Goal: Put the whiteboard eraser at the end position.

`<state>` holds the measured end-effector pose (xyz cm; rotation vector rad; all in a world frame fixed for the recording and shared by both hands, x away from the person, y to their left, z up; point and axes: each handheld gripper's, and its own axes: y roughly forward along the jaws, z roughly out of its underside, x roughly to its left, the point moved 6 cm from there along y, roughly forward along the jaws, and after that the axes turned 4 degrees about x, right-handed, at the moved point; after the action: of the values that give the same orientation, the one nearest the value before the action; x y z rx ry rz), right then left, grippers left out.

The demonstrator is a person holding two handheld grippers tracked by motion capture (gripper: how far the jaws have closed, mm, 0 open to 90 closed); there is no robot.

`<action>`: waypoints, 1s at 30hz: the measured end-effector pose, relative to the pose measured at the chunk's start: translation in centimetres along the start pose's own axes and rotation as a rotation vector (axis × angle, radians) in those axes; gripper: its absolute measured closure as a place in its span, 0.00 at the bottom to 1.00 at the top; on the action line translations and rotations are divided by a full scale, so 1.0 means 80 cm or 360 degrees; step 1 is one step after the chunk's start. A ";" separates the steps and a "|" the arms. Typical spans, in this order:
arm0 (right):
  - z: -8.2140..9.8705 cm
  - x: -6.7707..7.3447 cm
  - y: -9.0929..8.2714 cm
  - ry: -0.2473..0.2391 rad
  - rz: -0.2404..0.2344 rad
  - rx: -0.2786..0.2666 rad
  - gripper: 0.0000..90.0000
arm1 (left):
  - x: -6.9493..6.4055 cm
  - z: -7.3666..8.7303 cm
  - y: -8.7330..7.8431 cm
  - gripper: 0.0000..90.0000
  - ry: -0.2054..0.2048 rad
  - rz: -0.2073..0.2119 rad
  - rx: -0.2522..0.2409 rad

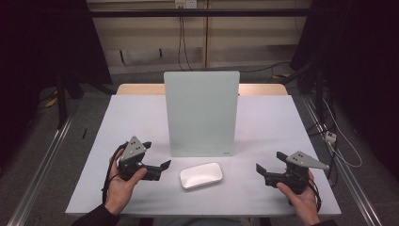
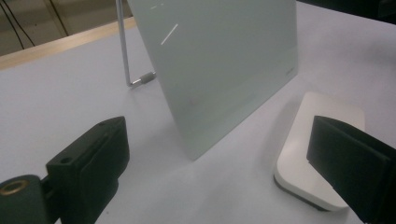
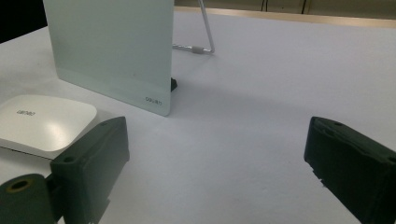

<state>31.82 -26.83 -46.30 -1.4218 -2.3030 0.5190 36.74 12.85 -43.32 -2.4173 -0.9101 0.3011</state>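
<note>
Both hands come in over the near edge of a pale, white-topped table (image 1: pixel 263 122). Each holds a black gripper with jaws spread wide and empty: the left gripper (image 1: pixel 159 170) near the front left corner, the right gripper (image 1: pixel 266 173) near the front right. Between them, close to the front edge, lies a flat white rounded pad (image 1: pixel 201 175). Just behind it a pale green glass board (image 1: pixel 201 113) stands on a wire prop. Beyond the wooden far edge are grey floor, cables and dark curtains.

Wide-apart claw (image 3: pixel 215 163) near white eraser (image 3: pixel 44 122), glass board (image 3: pixel 109 49).
</note>
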 end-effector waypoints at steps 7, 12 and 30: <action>0.000 -0.001 0.000 0.0004 0.0007 -0.0001 0.07 | 0.001 0.011 -0.005 0.06 -0.0017 -0.0005 -0.0002; 0.001 -0.001 0.000 -0.0002 0.0010 0.0003 0.07 | 0.001 0.019 -0.008 0.06 -0.0051 -0.0016 -0.0004; 0.001 -0.002 -0.002 0.0003 0.0017 0.0004 0.07 | 0.004 0.034 -0.017 0.06 -0.0091 -0.0061 -0.0060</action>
<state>31.72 -27.07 -46.34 -1.4339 -2.2937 0.5231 35.17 15.01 -44.87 -2.4334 -0.9948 0.3434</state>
